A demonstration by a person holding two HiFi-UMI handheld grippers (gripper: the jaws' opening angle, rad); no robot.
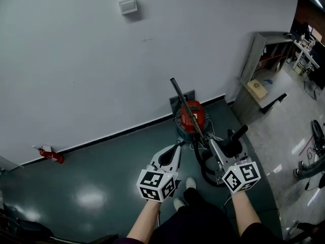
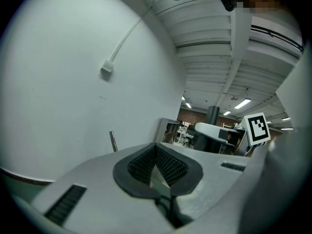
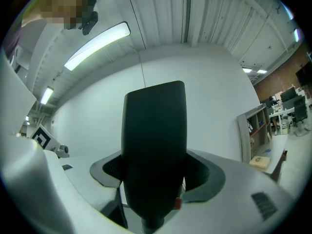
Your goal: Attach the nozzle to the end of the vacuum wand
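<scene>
The red vacuum canister (image 1: pixel 193 117) stands on the floor by the wall. Its metal wand (image 1: pixel 184 101) leans up to the upper left, and its bare tip (image 2: pixel 113 141) shows in the left gripper view. My right gripper (image 1: pixel 223 146) is shut on the black nozzle (image 1: pixel 236 136), which stands up tall between its jaws (image 3: pixel 153 145) and hides the view ahead. My left gripper (image 1: pixel 177 147) hangs left of the canister, shut with nothing in it; its ribbed pads (image 2: pixel 168 165) meet. Both grippers are apart from the wand.
A black hose (image 1: pixel 203 169) loops on the floor beneath the right gripper. A red fire extinguisher (image 1: pixel 52 156) lies by the wall at left. A grey shelf unit (image 1: pixel 256 67) holding a box stands at right. My feet (image 1: pixel 184 192) are just behind the grippers.
</scene>
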